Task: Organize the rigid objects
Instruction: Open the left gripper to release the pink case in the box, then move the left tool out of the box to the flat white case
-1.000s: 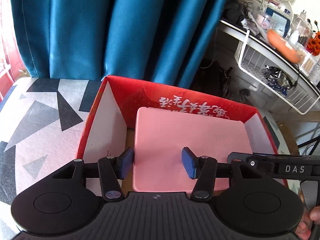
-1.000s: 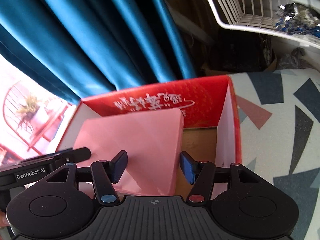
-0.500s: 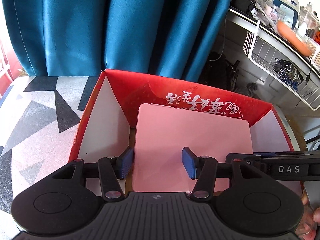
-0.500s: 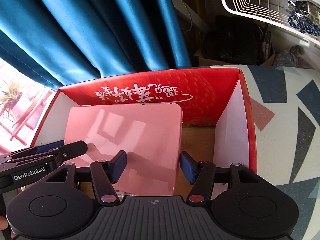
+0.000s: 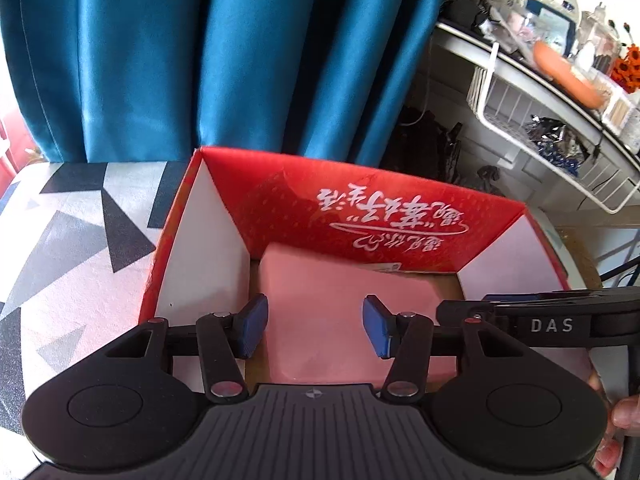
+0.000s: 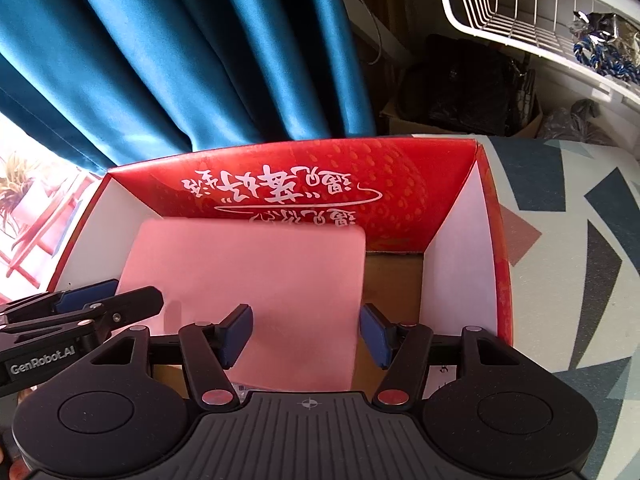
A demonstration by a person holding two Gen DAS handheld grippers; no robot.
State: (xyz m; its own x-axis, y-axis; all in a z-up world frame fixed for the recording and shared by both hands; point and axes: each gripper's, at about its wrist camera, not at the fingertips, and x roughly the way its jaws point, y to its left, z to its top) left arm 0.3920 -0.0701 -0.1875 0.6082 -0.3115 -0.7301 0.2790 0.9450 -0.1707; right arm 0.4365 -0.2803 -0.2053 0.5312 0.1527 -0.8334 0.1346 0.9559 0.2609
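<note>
**Pink board going into the red box — release step**

We are reading this as the tail of a placement. The pink board (image 6: 256,280) is lying inside the red box (image 5: 320,216), toward its left wall as the right wrist view shows it, with bare cardboard floor on the other side. The box is sitting at the worktop (image 5: 68,240) edge nearest the blue curtain (image 5: 200,60).

The left gripper (image 5: 312,330) fingers are standing spread above the board, pinching nothing. The right gripper (image 6: 306,334) jaws are opening, straddling the board's right edge without pressing it.

Next, we judge: lifting both grippers clear of the box walls, then seeking another rigid item.
</note>
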